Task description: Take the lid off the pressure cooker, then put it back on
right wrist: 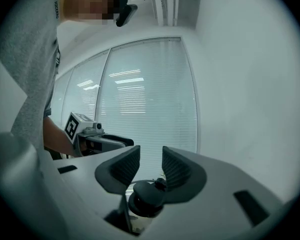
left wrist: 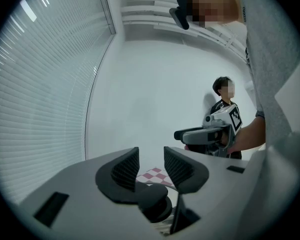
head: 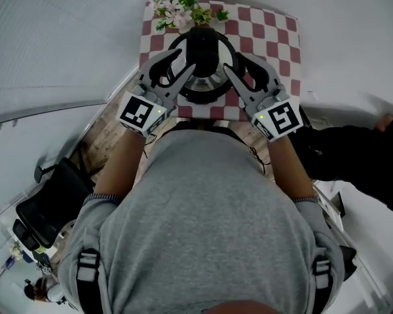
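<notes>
The pressure cooker stands on a red-and-white checked cloth, its steel lid topped by a broad black handle. My left gripper comes in from the left and my right gripper from the right, and their tips flank that handle. Seen along the left gripper, the jaws stand partly apart with only wall and cloth in the gap; a black lid knob sits just below them. The right gripper looks the same, above the knob. I see nothing between either pair of pads.
A small pot of flowers stands at the table's far left corner, just behind the cooker. A black chair is on the floor to my left. A person in dark clothes stands beyond the table. Window blinds lie to the left.
</notes>
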Demonstrator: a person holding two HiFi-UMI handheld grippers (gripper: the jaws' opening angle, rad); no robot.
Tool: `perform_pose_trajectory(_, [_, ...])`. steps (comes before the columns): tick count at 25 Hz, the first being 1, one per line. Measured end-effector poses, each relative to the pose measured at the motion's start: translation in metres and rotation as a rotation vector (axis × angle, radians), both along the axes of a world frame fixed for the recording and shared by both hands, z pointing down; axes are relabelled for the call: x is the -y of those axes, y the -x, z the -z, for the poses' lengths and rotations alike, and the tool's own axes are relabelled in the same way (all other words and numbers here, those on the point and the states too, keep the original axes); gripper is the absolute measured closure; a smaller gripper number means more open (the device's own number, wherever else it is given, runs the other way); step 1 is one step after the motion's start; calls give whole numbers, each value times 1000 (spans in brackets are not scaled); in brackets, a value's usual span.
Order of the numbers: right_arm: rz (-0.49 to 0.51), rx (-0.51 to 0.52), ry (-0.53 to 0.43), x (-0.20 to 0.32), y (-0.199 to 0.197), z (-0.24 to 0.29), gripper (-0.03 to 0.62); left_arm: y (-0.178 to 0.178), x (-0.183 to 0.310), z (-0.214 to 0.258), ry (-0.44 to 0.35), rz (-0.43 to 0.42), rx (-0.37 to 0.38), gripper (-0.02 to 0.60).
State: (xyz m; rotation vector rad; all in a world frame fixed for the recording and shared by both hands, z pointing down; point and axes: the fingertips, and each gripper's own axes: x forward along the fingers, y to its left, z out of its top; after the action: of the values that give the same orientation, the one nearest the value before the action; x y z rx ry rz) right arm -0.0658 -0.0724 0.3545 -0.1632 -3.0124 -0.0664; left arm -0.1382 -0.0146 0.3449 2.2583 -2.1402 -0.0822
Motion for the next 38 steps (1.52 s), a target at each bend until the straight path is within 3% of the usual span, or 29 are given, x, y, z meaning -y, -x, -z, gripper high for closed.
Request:
perform_pose_trajectory(5, [-14, 14, -1, 0, 1, 3, 472, 1, -4, 3, -4, 13, 10, 484])
perform_pose_trajectory(7, [-19, 19, -3, 0, 1, 4, 511, 2, -5, 5, -4, 26, 18, 529])
perform_pose_trajectory(12, [-26, 25, 2, -1, 1, 3, 581, 4, -7, 7, -15, 41, 23, 557])
perform_pose_trajectory(38, [-102, 18, -25, -37, -10, 7, 589, -11, -37, 19, -52, -20, 27, 560])
